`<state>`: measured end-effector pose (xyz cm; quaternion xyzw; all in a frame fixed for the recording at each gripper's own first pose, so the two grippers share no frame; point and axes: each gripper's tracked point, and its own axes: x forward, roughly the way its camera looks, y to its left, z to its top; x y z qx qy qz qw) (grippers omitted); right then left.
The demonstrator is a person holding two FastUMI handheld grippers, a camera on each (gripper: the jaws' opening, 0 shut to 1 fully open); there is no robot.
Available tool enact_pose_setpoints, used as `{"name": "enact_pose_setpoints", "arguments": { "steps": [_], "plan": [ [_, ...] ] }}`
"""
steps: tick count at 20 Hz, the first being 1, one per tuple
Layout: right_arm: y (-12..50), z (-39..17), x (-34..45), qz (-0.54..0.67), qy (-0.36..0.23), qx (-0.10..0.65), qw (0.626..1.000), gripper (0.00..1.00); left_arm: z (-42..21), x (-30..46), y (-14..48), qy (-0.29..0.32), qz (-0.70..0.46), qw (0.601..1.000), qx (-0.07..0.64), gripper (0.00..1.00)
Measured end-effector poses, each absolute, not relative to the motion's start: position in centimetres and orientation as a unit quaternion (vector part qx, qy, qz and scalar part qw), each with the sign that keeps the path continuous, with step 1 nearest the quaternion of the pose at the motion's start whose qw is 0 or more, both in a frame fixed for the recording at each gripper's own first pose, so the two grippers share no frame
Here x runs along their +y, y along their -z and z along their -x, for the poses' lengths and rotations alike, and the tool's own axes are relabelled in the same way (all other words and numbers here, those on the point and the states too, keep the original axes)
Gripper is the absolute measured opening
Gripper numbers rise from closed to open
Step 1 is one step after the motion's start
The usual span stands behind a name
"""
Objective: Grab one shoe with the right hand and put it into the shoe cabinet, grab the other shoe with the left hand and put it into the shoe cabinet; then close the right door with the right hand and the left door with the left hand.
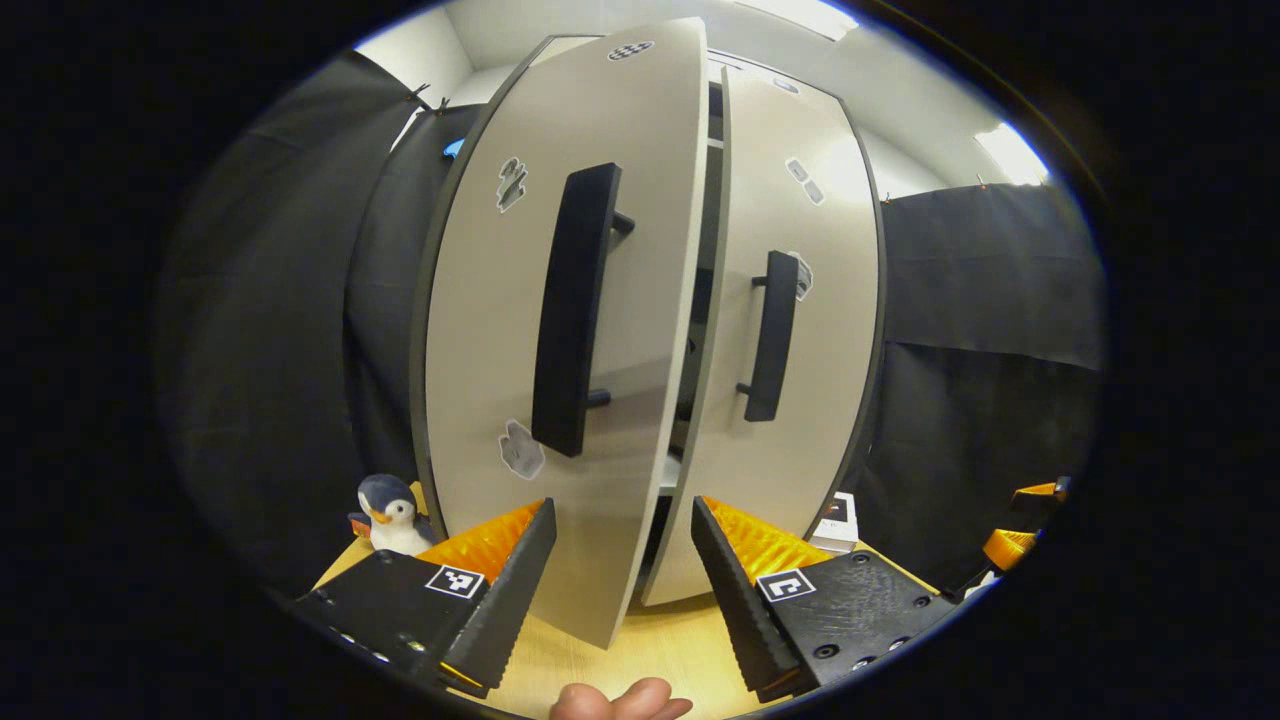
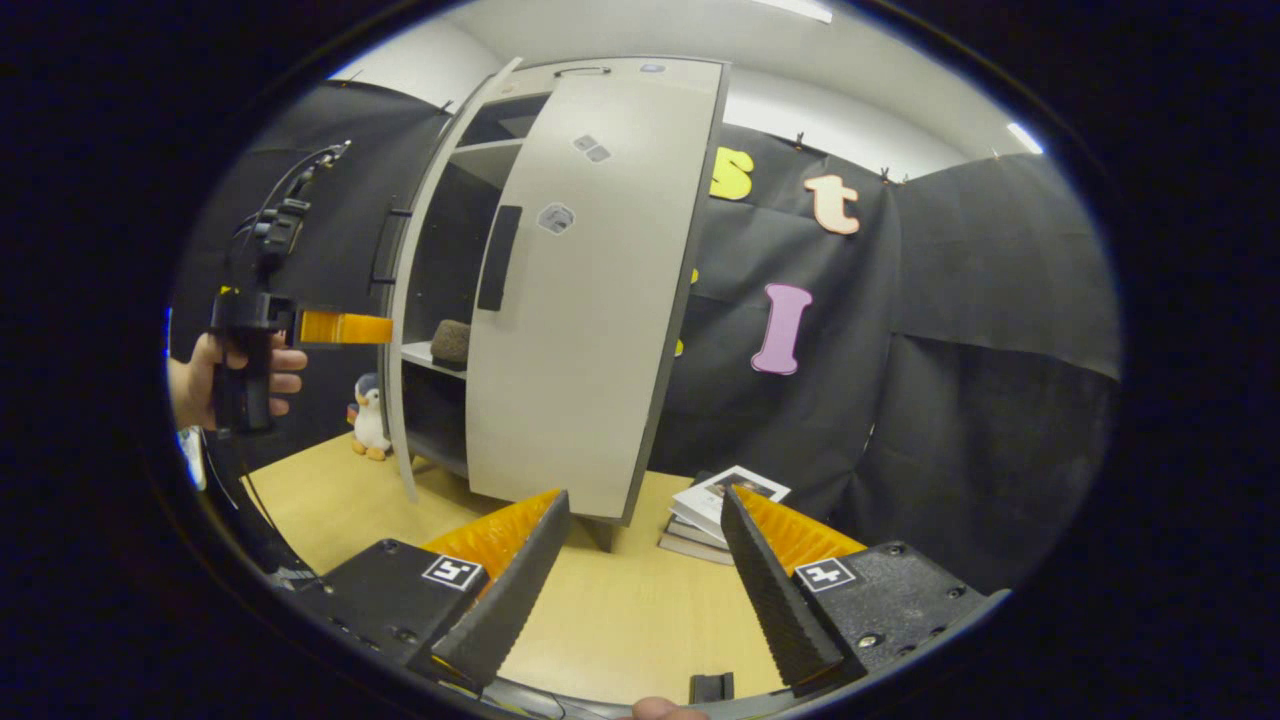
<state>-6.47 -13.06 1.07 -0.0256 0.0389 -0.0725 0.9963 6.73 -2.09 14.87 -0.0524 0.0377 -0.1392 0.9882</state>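
The pale shoe cabinet (image 2: 640,75) stands on a wooden floor. Its left door (image 1: 480,330) hangs partly open, with a long black handle (image 1: 572,310). The right door (image 1: 815,400) looks shut or nearly so. My left gripper (image 1: 622,505) is open, close in front of the left door's outer face, and the door's lower corner shows between its fingers. In the right gripper view a hand holds that left gripper (image 2: 380,328) just off the edge-on left door (image 2: 400,400). A dark shoe (image 2: 451,342) rests on a middle shelf. My right gripper (image 2: 645,495) is open and holds nothing, low before the right door (image 2: 580,330).
A small penguin toy (image 1: 392,515) sits on the floor left of the cabinet. A stack of books (image 2: 715,512) lies by its right foot. Black cloth walls close in behind and on both sides. Bare wooden floor (image 2: 330,500) lies in front.
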Motion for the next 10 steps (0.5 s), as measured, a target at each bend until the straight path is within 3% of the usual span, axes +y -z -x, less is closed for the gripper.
{"name": "enact_pose_setpoints", "arguments": {
  "steps": [4,8,10],
  "plan": [
    [-1.9,5.6,-11.9,-0.017,0.062,0.032,0.997,0.99,-3.6,-0.9,-13.9,0.097,0.045,0.993,0.042,0.85],
    [-3.2,4.5,-10.8,-0.004,0.050,0.021,0.999,1.00,-0.8,-0.5,-15.5,0.062,0.022,0.998,0.013,1.00],
    [-4.2,3.6,-10.4,0.007,0.065,0.011,0.998,0.99,0.4,-1.2,-16.5,0.064,0.009,0.998,-0.002,0.95]
  ]
}}
